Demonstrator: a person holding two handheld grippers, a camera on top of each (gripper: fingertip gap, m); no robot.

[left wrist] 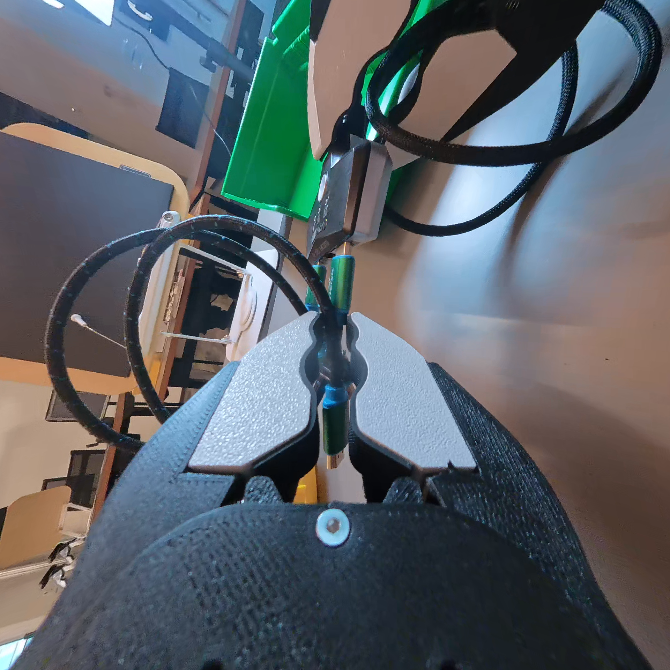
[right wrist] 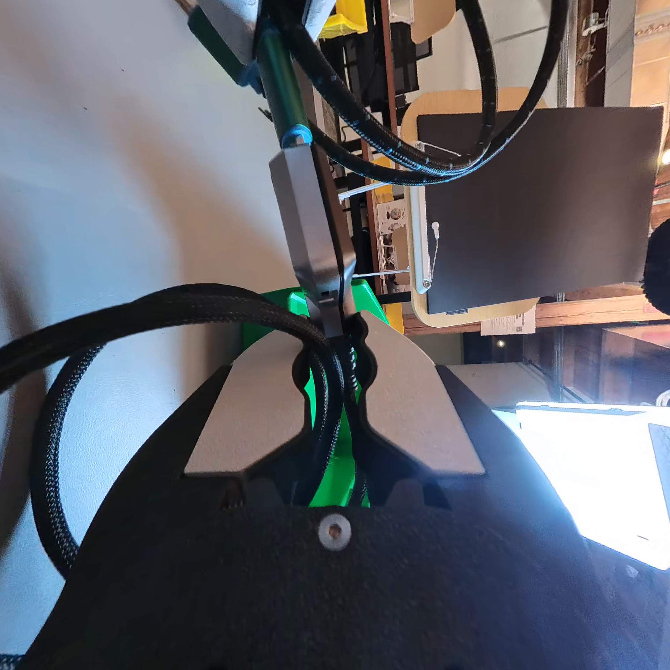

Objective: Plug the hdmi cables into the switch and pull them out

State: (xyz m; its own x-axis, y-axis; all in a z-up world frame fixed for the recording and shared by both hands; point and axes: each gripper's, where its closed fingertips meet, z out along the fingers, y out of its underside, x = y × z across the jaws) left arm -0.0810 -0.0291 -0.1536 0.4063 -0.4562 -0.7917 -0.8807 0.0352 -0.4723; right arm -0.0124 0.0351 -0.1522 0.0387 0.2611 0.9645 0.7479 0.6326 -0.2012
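Note:
The dark grey HDMI switch (left wrist: 357, 192) is held up off the table between both grippers. My left gripper (left wrist: 331, 321) is shut on the black braided cable just behind a green HDMI plug (left wrist: 340, 282). A short metal tip shows between that plug and the switch. A second green plug (left wrist: 314, 286) sits beside it, and a third (left wrist: 335, 431) hangs between my fingers. My right gripper (right wrist: 344, 326) is shut on the black plug of the thick black cable (right wrist: 163, 304) at the opposite end of the switch (right wrist: 311, 224). The green plug (right wrist: 282, 83) and left gripper (right wrist: 232, 25) show beyond.
A bright green plastic holder (left wrist: 268, 145) stands behind the switch, also seen under my right fingers (right wrist: 330, 475). The thick black cable loops over the light table (left wrist: 525, 326). The speckled cable (left wrist: 90, 326) loops past the table edge. A dark board (right wrist: 525, 203) and shelves stand beyond. One gripper's finger ends stand about 10 centimeters off the other's.

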